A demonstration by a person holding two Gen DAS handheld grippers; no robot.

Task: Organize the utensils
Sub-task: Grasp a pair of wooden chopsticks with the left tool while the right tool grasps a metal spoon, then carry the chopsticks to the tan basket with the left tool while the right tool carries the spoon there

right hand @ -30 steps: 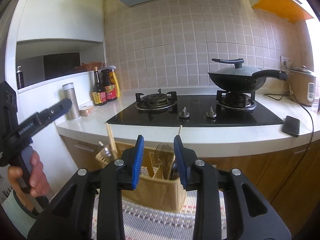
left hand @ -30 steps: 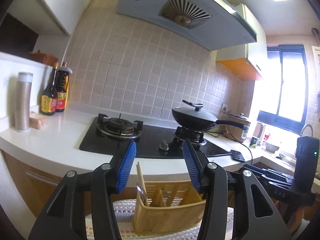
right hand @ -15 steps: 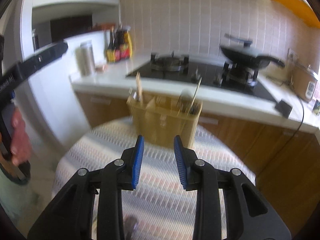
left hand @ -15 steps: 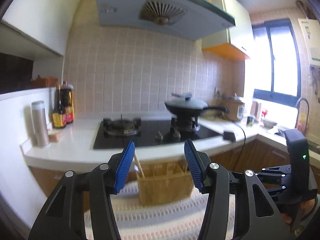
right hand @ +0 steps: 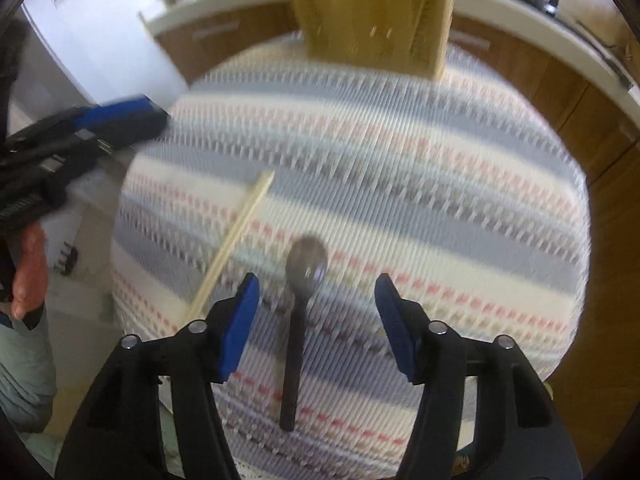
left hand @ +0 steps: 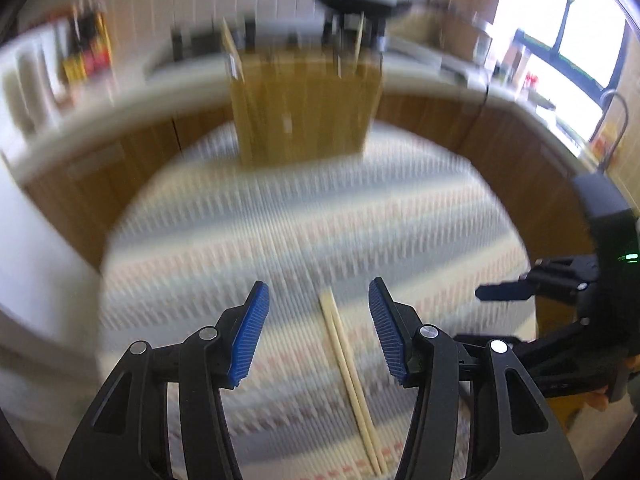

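1. Chopsticks (left hand: pixel 352 372) lie as a pair on the striped tabletop (left hand: pixel 280 232), between the fingers of our left gripper (left hand: pixel 319 332), which is spread wide and holds nothing.
2. Our right gripper (right hand: pixel 317 320) is also spread wide and empty; a dark-handled spoon (right hand: pixel 300 320) lies between its fingers, bowl pointing away from it.
3. Ahead of both grippers, at the tabletop's far edge, stands the tan utensil holder (left hand: pixel 304 108) with sticks poking up; blur hides its contents.
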